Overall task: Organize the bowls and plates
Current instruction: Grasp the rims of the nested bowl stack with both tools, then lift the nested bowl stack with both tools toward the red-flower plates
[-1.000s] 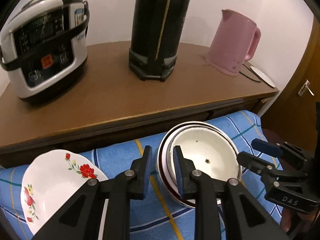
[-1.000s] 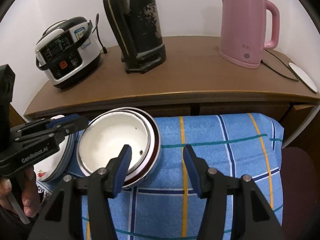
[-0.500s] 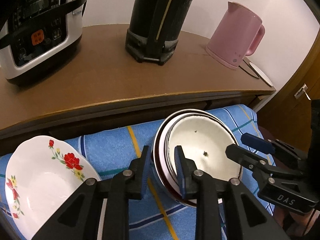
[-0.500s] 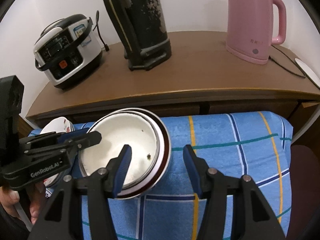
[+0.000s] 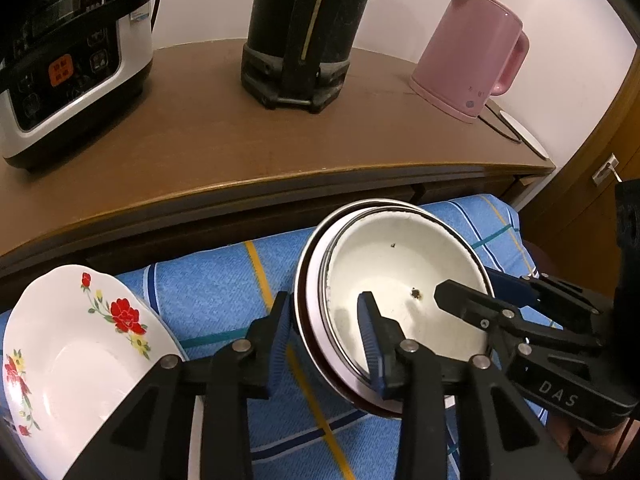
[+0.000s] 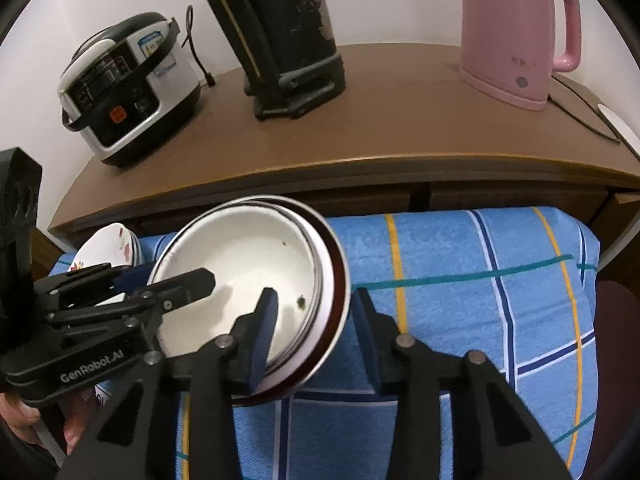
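- We see a white enamel bowl (image 5: 400, 280) with a thin dark rim and a few dark specks inside (one chip near the middle), nested in a wider plate (image 5: 310, 312) that has a white face and a dark red-brown outer edge.
- That stack lies on the blue checked cloth (image 6: 460, 272), just in front of the brown wooden counter (image 5: 240, 160).
- Our left gripper (image 5: 326, 332) straddles the near-left rim of the stack, one finger outside the plate and one inside the bowl; the fingers stand apart, not pressed on the rims.
- Our right gripper (image 6: 312, 326) straddles the opposite rim the same way, jaws apart with a gap on the outer side.
- A white plate with red flowers (image 5: 76, 352) lies on the cloth to the left of the stack, well apart from it.
- Behind the stack, on the counter, stand a rice cooker (image 6: 128, 88), a tall black flask (image 6: 280, 32) and a pink kettle (image 5: 472, 52).
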Demonstrator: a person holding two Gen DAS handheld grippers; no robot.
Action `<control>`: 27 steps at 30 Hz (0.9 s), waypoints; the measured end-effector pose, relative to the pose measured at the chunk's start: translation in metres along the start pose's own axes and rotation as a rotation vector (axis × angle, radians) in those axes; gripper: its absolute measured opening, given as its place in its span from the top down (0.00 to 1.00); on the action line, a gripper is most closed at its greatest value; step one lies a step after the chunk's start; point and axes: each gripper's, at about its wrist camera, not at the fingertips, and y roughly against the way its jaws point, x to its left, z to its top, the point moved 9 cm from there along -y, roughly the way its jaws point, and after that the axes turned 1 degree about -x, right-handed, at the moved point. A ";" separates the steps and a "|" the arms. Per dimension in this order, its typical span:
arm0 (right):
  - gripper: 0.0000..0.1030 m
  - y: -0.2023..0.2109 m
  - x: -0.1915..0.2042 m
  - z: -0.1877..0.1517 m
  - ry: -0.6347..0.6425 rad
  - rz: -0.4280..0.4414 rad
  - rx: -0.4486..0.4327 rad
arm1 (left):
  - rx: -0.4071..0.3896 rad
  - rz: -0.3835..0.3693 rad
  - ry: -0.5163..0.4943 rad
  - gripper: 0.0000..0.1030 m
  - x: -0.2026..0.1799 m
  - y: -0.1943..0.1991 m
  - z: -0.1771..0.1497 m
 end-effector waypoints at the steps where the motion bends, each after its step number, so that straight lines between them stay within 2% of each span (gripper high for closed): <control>1: 0.64 0.000 -0.001 0.000 -0.003 0.000 -0.001 | -0.002 0.001 -0.003 0.64 -0.001 0.000 0.000; 5: 0.69 0.000 -0.001 0.002 -0.001 -0.018 -0.012 | 0.002 0.028 -0.013 0.64 -0.001 -0.005 -0.002; 14: 0.74 0.005 0.001 0.004 -0.006 -0.029 -0.027 | 0.005 0.060 -0.019 0.64 -0.001 -0.004 -0.003; 27: 0.75 0.004 -0.001 0.003 -0.008 -0.025 -0.023 | 0.000 0.063 -0.028 0.64 -0.003 -0.001 -0.002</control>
